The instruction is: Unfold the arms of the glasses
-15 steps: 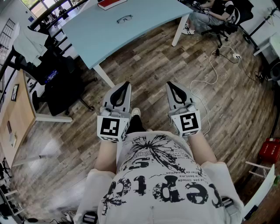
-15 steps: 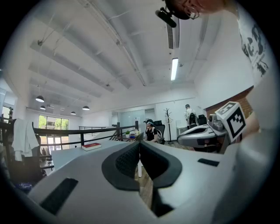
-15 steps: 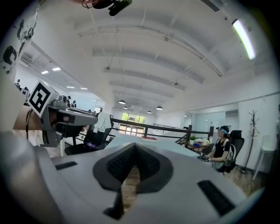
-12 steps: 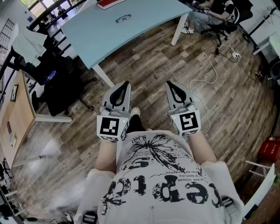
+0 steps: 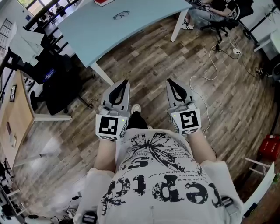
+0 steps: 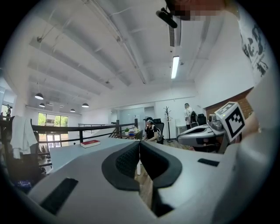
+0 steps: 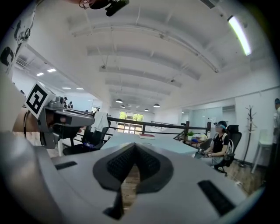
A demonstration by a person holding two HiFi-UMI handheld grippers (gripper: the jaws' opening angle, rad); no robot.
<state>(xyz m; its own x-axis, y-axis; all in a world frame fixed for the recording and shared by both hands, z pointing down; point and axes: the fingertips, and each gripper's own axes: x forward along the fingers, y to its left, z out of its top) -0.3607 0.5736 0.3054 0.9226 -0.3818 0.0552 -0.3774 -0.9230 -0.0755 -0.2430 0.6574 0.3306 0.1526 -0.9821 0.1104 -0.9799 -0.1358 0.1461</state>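
Since the earlier frames the glasses (image 5: 121, 15) have slid slightly toward the top edge of the head view, together with the counter (image 5: 131, 35) they lie on; both grippers sit almost where they were. The glasses rest near the far middle of the pale blue counter, lenses dark-rimmed, too small here to tell how their arms stand. A red book (image 5: 103, 1) lies on the same counter just beyond them, cut by the frame's edge.

Well apart from the glasses, over the wooden floor (image 5: 144, 65), the left gripper (image 5: 125, 83) and the right gripper (image 5: 169, 83) are held side by side in front of the person's white printed shirt (image 5: 162, 175), both pointing toward the counter. In the left gripper view the left gripper (image 6: 139, 148) has its jaws pressed together with nothing between them; only floorboards show through the gap beneath the tips. In the right gripper view the right gripper (image 7: 134, 146) is likewise closed and empty, aimed across the counter toward the book (image 7: 146, 136).

A white counter leg (image 5: 103, 74) stands ahead of the left gripper. A white cable (image 5: 205, 83) loops over the floor to the right. A black chair (image 5: 61, 85) and a wooden desk (image 5: 17, 118) stand at the left, a seated person (image 5: 210, 8) at the upper right, and a red box (image 5: 269, 148) at the right edge.
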